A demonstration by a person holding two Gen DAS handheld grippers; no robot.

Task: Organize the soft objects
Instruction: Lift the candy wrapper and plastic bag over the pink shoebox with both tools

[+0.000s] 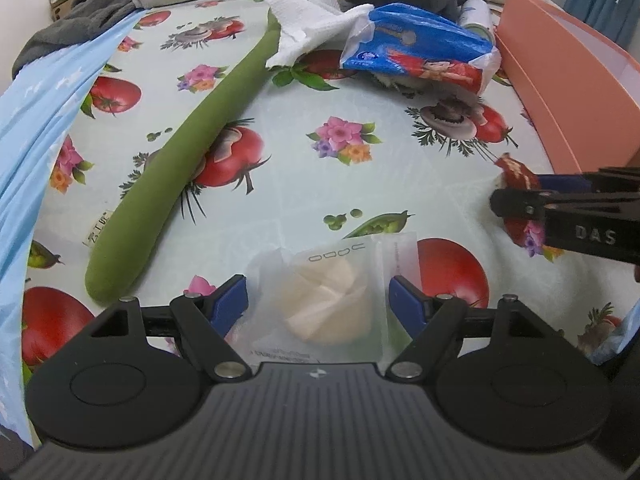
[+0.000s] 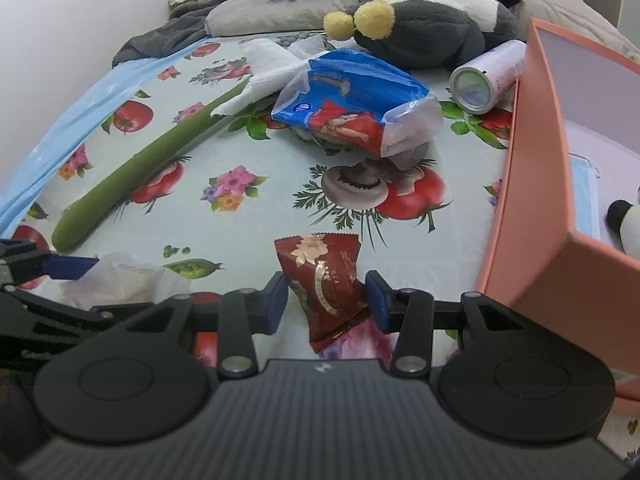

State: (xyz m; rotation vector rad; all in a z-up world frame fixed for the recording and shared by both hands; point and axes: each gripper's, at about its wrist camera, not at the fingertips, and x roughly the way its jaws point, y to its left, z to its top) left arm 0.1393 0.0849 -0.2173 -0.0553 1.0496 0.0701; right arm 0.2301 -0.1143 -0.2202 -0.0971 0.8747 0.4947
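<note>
My left gripper (image 1: 318, 300) is open around a clear packet (image 1: 328, 300) holding a cream soft item, which lies on the patterned cloth; it shows at the left of the right wrist view (image 2: 120, 280). My right gripper (image 2: 326, 300) has its blue pads against both sides of a dark red snack packet (image 2: 326, 284); it seems shut on it. That packet shows at the right of the left wrist view (image 1: 516, 176). A long green soft tube (image 1: 180, 168) lies to the left. A blue and red tissue pack (image 2: 352, 100) lies beyond.
A pink box (image 2: 532, 216) stands at the right with a blue mask (image 2: 584, 196) and a panda toy (image 2: 628, 224) inside. A can (image 2: 486, 76), white paper towel (image 2: 268, 72), a dark plush toy (image 2: 420, 32) and pillows lie at the back. Blue fabric (image 1: 32, 128) is at the left.
</note>
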